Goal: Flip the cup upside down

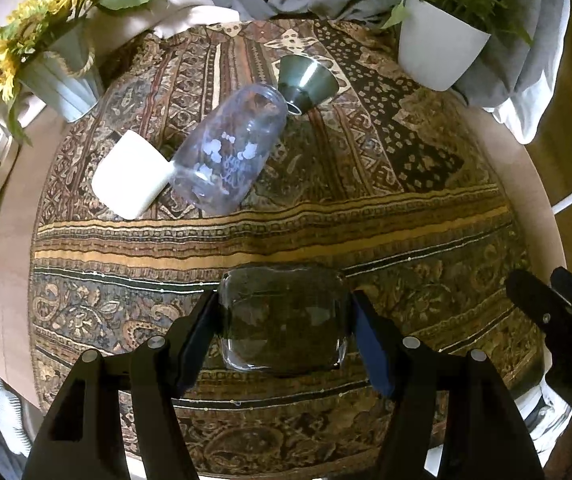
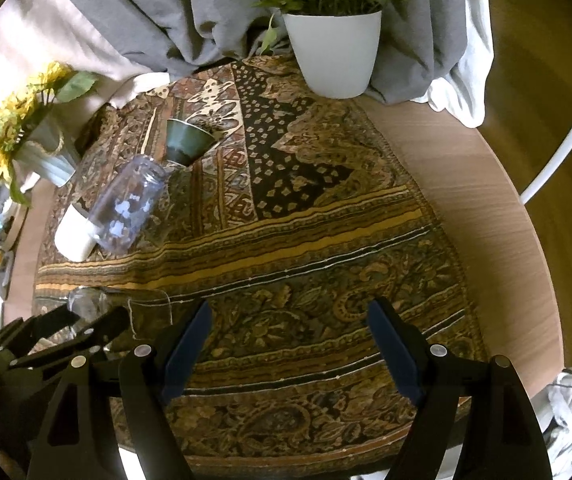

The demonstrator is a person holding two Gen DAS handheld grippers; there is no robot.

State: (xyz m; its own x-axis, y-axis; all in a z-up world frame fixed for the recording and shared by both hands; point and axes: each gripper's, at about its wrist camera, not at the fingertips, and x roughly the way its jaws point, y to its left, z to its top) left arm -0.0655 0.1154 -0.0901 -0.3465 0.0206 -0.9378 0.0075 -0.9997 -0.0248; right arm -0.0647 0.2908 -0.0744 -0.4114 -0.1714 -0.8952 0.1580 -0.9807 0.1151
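Between the two blue-padded fingers of the left gripper (image 1: 284, 320) sits the cup (image 1: 284, 318), a clear glass tumbler with a squarish, rounded-corner outline, seen end-on from the left wrist view. Both pads press against its opposite walls, so the gripper is pinching the cup. Whether it rests on the patterned cloth (image 1: 366, 220) or is lifted just off it cannot be told from this angle, nor can I tell which end faces the camera.

Judgement on the step: this appears to be the grasp ahead of the turn, or the turn itself. Glass is slick and the pads hold flat walls, so the grip should stay firm and centred. The cup should be raised clear of the cloth before rotating, since the fabric could snag the rim. Set-down should be level, rim flat on the cloth, before the pads part.

To the right, the right gripper (image 2: 288, 344) hangs over bare cloth with its fingers spread wide and nothing between them. From its view the cup shows only as a small clear shape at lower left, inside the other gripper.

Farther back, well apart from the cup, a clear bottle (image 1: 230, 152) with white printing lies on its side, its white cap (image 1: 130, 174) beside it and a dark green funnel (image 1: 306, 80) at its mouth. Beyond stand a white plant pot (image 1: 440, 50) and a sunflower vase (image 1: 62, 76).
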